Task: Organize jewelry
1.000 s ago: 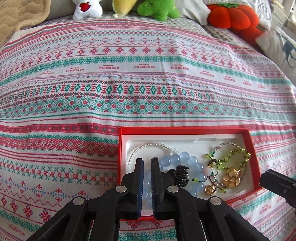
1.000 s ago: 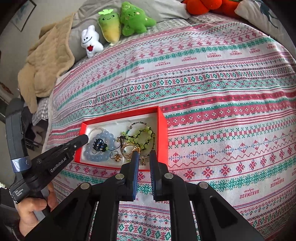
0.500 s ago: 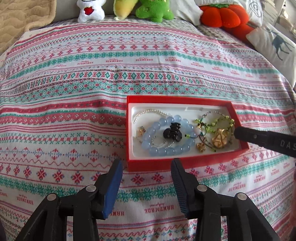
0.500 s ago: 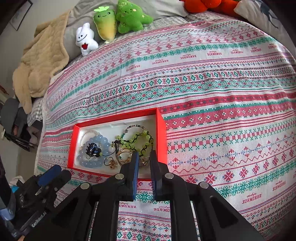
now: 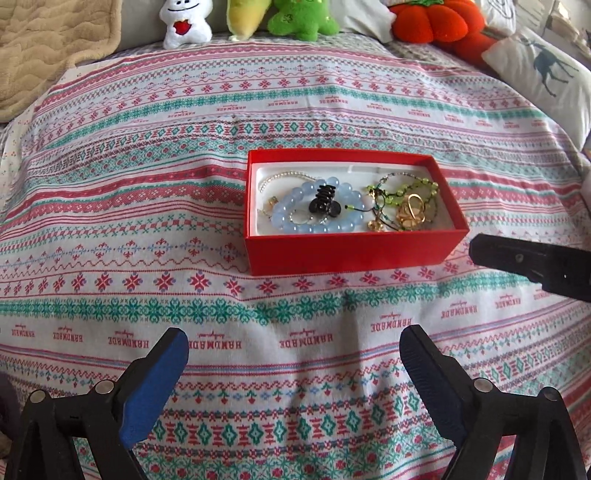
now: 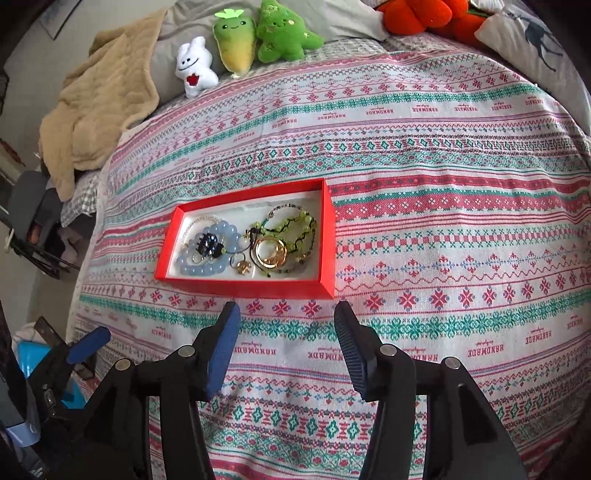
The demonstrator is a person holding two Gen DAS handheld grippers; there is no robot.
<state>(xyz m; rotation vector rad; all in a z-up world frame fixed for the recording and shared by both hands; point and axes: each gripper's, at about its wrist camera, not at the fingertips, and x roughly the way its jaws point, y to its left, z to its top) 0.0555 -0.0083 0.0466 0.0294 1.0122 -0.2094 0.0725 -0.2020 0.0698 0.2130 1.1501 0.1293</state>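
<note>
jewelry sits in a red box [image 5: 352,249] at the middle of the bed cover [image 5: 147,184]. both claws were shut over the box a moment ago; now they have backed away and are opening with nothing between them, so the tidying looks done. left gripper [image 5: 293,349] waits at 6 o'clock, blue beads [image 5: 317,212] at 9, gold rings [image 5: 412,216] at 3. right gripper [image 6: 286,321] is empty. soft toys [image 5: 303,18] at 12; nothing blocks the way.

— What do we count?
— We see one red box [image 6: 258,286], three small plush toys: white [image 6: 194,70], yellow-green [image 6: 236,44], green [image 6: 284,35]. One blue bead bracelet [image 6: 218,267], one black hair clip [image 6: 208,245].
</note>
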